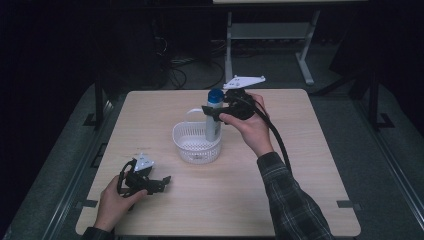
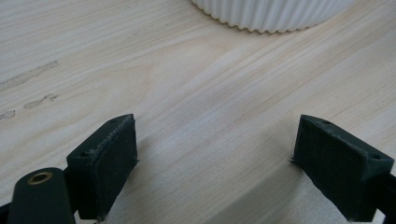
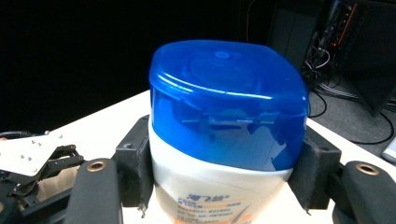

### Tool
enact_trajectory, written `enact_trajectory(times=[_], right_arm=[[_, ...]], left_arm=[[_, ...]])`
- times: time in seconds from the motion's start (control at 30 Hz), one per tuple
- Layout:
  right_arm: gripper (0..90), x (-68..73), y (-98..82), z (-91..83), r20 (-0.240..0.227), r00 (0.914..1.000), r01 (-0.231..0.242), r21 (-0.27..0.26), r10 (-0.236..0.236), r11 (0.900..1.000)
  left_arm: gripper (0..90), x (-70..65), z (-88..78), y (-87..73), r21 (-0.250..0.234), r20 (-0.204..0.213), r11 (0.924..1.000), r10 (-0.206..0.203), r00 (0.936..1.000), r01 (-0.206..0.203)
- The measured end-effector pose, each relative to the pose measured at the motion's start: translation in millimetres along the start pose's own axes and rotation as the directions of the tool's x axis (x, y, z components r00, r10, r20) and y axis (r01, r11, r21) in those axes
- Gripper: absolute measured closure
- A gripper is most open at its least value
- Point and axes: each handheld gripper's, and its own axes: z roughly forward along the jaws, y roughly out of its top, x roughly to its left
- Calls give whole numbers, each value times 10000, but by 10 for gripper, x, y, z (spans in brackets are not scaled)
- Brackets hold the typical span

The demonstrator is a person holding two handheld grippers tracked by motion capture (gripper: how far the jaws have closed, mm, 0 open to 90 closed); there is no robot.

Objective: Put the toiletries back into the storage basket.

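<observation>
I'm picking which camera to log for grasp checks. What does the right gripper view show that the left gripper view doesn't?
Right gripper view: the bottle with its blue cap, clamped between the right gripper jaws, with the left gripper farther off and a dark room with cables behind.

Left gripper view: the left gripper's own jaws wide apart with nothing between them, low over the table, and the ribbed wall of the white basket.

Both: black jaw pads and the pale wooden tabletop.

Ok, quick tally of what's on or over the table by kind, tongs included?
Tongs: 2, left resting open on the table, right shut on the bottle
Blue-capped white bottle: 1, held upright in the basket
White plastic basket: 1
Total: 4
</observation>
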Motion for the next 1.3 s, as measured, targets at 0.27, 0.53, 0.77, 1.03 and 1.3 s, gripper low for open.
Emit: enact_trajectory(times=[0.27,0.53,0.77,1.03,1.3], right_arm=[[346,30,-25,87,-45,9999,128,186,-128,9997],[346,7,-112,126,45,10000,55,304,-57,9995],[346,-7,-185,162,85,10000,-13,482,9,9988],[346,-24,-271,205,53,9999,-140,679,136,9976],[345,-40,-347,247,26,9999,-151,816,149,9966]], left_arm=[[127,-1,0,-1,-9,10,10000,11,10000,-11],[127,-3,1,-1,-29,9,10000,9,10000,-9],[127,-2,1,-1,-27,6,10000,15,10000,-15],[127,-2,1,-1,-25,8,10000,19,10000,-19],[127,-2,1,-2,-31,7,10000,17,10000,-17]])
